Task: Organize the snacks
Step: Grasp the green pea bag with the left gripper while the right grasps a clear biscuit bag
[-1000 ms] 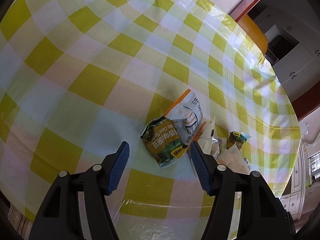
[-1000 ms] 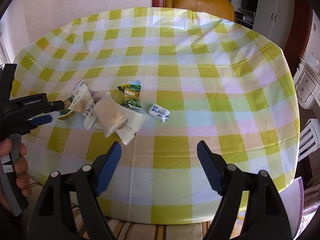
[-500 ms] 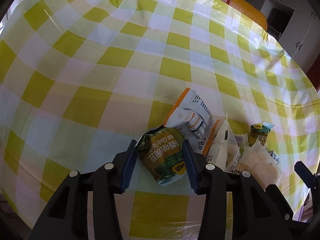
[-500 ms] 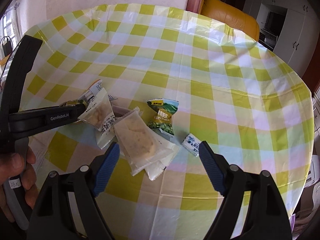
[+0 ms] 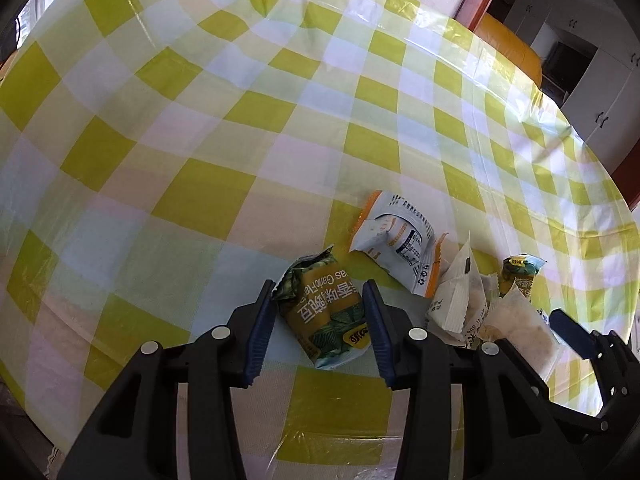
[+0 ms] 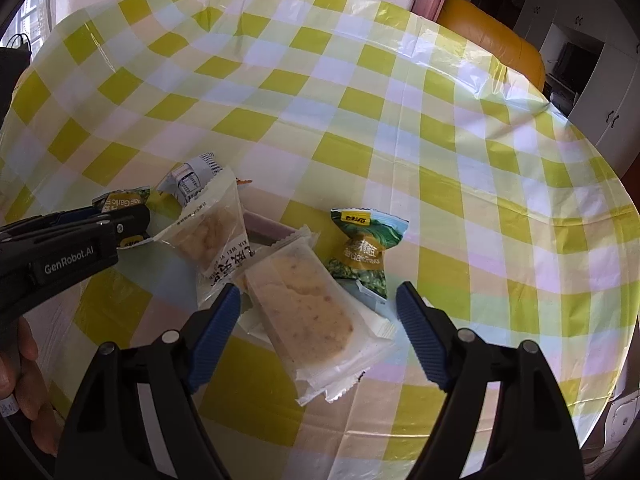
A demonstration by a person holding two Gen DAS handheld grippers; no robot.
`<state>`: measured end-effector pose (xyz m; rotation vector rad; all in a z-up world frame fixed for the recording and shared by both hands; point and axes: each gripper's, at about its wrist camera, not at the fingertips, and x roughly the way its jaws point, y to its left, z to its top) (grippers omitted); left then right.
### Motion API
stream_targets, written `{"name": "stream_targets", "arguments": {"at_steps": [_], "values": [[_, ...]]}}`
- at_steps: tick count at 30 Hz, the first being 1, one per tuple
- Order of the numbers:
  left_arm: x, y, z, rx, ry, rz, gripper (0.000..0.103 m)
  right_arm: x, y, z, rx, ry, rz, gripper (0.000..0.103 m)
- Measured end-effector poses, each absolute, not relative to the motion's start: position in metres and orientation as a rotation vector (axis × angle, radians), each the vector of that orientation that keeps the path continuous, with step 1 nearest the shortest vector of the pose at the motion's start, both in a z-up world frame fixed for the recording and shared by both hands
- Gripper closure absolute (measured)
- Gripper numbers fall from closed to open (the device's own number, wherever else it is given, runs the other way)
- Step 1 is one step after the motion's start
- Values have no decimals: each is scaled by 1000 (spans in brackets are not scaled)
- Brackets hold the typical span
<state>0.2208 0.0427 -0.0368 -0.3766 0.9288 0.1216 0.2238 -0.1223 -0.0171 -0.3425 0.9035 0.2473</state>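
Left wrist: left gripper (image 5: 318, 322) clamps the green-yellow pea packet (image 5: 326, 314) on the checked tablecloth (image 5: 200, 120), likely to pull it from the pile.

Right wrist: right gripper (image 6: 318, 332) is spread wide around the translucent cake packet (image 6: 312, 316), untouched, apparently lining up to grasp it.

Your desk (image 6: 460, 184) is round and covered with a yellow, white and pale-blue checked plastic cloth (image 5: 208, 196). On it, toward the near left, snack packets lie in a loose cluster: a green-and-gold pea packet (image 5: 326, 312), a white-and-orange packet (image 5: 398, 240), a clear pouch with printed text (image 6: 216, 232), a clear-wrapped pale cake (image 6: 316, 316) and a second green pea packet (image 6: 362, 252).
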Motion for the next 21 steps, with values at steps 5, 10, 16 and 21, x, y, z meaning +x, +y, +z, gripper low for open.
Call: {"name": "stream_targets", "arguments": {"at_steps": [5, 10, 16, 21], "values": [[218, 41, -34, -371, 912, 118, 61, 223, -129, -24, -296, 949, 254, 62], [214, 39, -30, -360, 895, 118, 61, 217, -136, -20, -247, 945, 258, 67], [205, 36, -25, -345, 876, 117, 61, 206, -148, -10, -199, 914, 235, 67], [195, 32, -19, -332, 864, 105, 61, 195, -160, -5, -168, 905, 214, 67]]}}
